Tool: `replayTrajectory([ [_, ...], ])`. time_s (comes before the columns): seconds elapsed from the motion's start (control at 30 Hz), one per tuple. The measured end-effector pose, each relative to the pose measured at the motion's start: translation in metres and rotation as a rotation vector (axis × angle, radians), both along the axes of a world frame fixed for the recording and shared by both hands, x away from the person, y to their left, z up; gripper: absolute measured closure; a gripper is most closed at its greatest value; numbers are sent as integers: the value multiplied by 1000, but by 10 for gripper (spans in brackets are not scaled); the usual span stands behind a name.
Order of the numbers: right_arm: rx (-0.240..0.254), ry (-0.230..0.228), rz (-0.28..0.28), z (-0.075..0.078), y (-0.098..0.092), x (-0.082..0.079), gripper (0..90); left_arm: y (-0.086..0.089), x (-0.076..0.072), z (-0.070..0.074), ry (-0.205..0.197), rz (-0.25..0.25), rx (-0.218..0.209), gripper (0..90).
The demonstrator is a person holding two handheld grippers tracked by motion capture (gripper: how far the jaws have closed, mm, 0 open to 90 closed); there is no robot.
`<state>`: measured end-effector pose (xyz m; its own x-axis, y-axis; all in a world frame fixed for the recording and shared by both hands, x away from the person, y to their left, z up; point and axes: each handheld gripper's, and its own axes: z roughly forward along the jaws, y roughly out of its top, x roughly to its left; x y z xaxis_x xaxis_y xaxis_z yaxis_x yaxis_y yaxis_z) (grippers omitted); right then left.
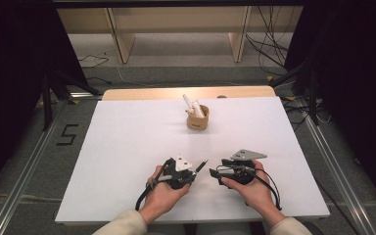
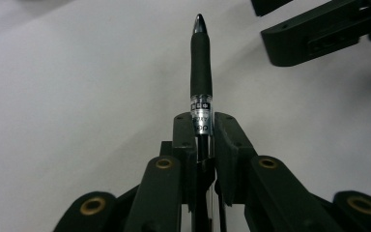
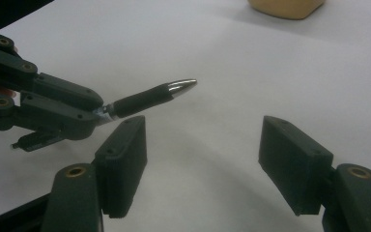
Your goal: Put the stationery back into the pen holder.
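Near edge first: my left gripper point(image 1: 196, 172) is clenched on the pen point(image 1: 201, 165), approx. at the clear part of the barrel. In the left gripper view the pen point(image 2: 201, 77) stands straight out between the two pads, its long axis in line with the jaws, black rubber grip and silver tip sticking free in front. So the pen is in the air a bit above the white table point(image 1: 127, 142), not lying on it.

The relation which matters for the next move: the pen tip points to the right, toward my right gripper point(image 1: 219, 175). In the right gripper view the pen point(image 3: 154, 96) comes in from the left side, tip slightly raised, and it sits above and just beyond the left pad point(image 3: 123, 162); it is not yet between the pads. The right gripper point(image 3: 203, 164) is released, jaws wide apart, nothing in them. I judge a hand-over or a re-grip is possible only if the free front part goes into this gap; the right one is the nearer to the tip, w/ little distance left.

Farther, well apart from both hands, the tan pen cup point(image 1: 198, 119) stands at the far middle of the table w/ some white thing point(image 1: 193, 105) leaning in it. Its lower edge also appears at the top of the right gripper view point(image 3: 286, 7).
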<state>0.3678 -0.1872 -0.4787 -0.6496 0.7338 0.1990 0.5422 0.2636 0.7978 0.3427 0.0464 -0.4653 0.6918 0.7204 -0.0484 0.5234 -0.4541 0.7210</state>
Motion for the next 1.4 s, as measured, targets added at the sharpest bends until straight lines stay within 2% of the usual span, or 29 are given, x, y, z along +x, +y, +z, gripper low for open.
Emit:
replayTrajectory([
  [0.33,81,41,48,-1,10,-7,348,5,-13,4,-15,-4,-29,798],
  [0.77,189,98,74,-7,20,-10,350,7,-21,2,-17,-6,-29,798],
  [1.4,255,125,62,-7,29,-11,357,6,-27,2,-24,-8,-40,798],
])
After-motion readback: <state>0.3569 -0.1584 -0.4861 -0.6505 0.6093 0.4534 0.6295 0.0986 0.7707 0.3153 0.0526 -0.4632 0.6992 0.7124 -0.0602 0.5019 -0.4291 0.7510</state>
